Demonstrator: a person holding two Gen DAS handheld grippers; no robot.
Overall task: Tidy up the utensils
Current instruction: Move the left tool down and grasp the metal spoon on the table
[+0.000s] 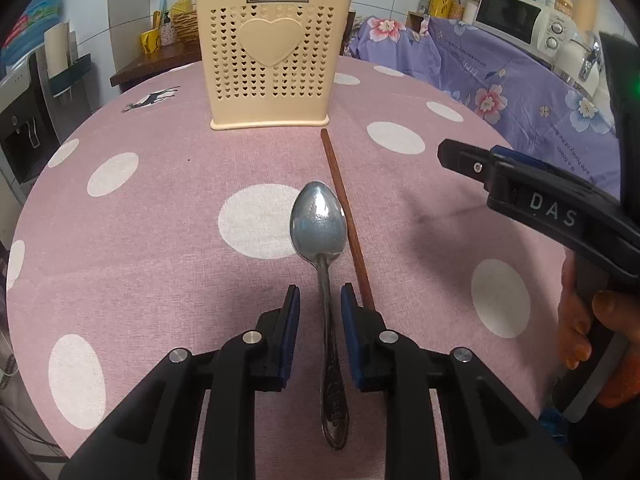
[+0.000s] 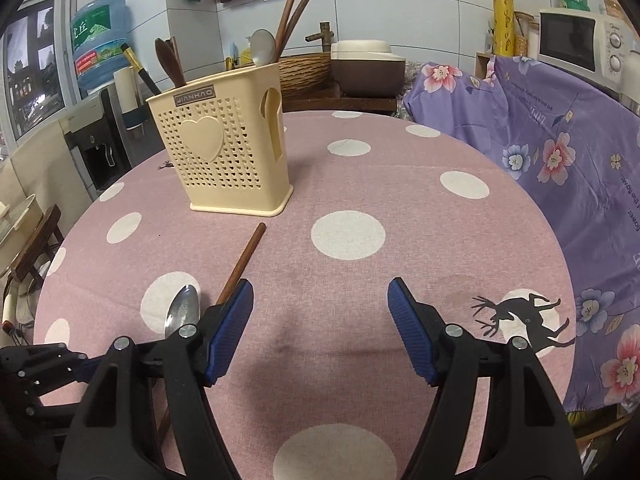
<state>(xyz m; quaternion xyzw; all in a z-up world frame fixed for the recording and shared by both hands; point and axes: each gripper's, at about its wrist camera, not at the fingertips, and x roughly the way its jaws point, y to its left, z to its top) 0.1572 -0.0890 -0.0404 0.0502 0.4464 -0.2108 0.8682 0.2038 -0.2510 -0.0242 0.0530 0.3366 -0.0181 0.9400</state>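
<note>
**A:** Where is your left gripper [image 1: 320,300] now?

**B:** You have it low over the pink dotted tablecloth [image 1: 160,240], its blue pads either side of the metal spoon [image 1: 320,224]. The spoon lies flat, bowl towards the cream utensil holder [image 1: 272,56], handle running back between your jaws. The jaws are narrowed around the handle, yet a gap shows on each side, so you are not pinching it.

**A:** And the chopstick?

**B:** A single brown chopstick [image 1: 344,208] lies just beside the spoon on its right, one end near the foot of the holder, the other end hidden behind your right-hand pad. Whether that pad touches it, I cannot tell from this view.

**A:** Your right gripper?

**B:** You hold the right gripper [image 2: 320,320] spread wide over bare cloth, nothing between its pads. Its left finger [image 2: 232,320] sits in front of the chopstick's near stretch, and the spoon's bowl shows just left of it.

**A:** What is in the holder?

**B:** It stands upright on the table, well beyond both grippers, with a wooden spoon [image 2: 170,62], a metal ladle-like piece [image 2: 262,46] and two long brown sticks [image 2: 294,12] rising out of it.
</note>
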